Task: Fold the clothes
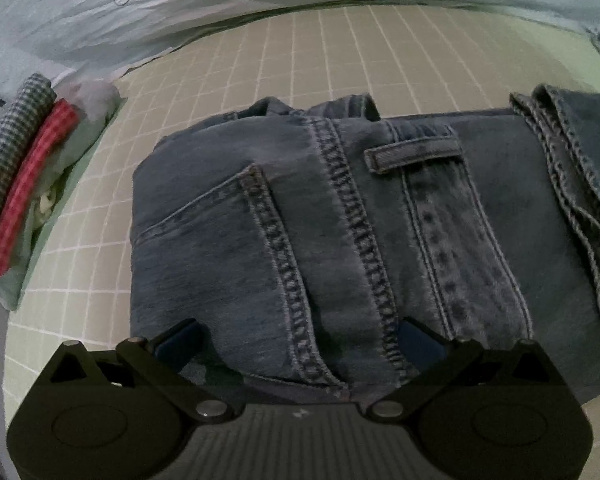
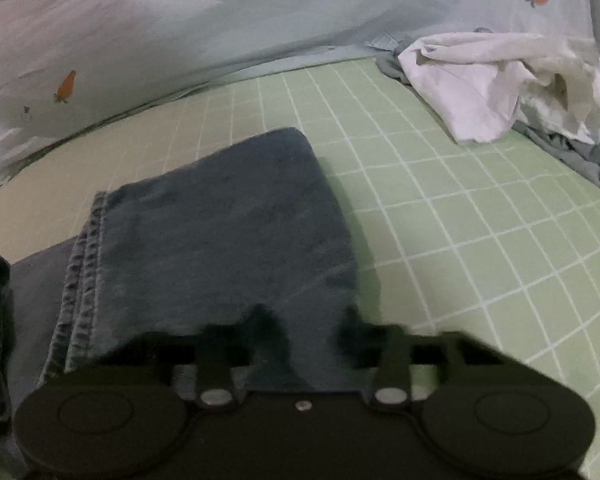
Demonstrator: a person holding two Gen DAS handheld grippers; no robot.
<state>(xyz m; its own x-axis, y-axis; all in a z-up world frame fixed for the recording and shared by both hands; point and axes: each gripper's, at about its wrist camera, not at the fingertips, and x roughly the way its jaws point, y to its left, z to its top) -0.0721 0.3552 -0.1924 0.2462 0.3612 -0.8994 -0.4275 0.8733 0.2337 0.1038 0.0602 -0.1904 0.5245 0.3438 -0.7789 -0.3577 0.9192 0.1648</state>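
Note:
Blue jeans (image 1: 320, 208) lie folded on the green checked sheet (image 1: 300, 60), waistband and back pocket towards my left gripper (image 1: 300, 340). Its blue pads (image 1: 180, 344) stand wide apart, open, with the seat seam of the jeans between them. The leg hems (image 1: 572, 200) lie folded over at the right. In the right wrist view the folded leg part of the jeans (image 2: 228, 232) stretches away from me, its stitched hem (image 2: 80, 280) at the left. My right gripper (image 2: 310, 324) is blurred, its fingers close together with the near edge of the denim pinched between them.
A stack of folded clothes (image 1: 24, 176), checked blue and red on top, sits at the left. A crumpled white garment (image 2: 500, 84) and grey cloth (image 2: 580, 152) lie at the far right. A pale quilt with carrot prints (image 2: 180, 40) borders the far side.

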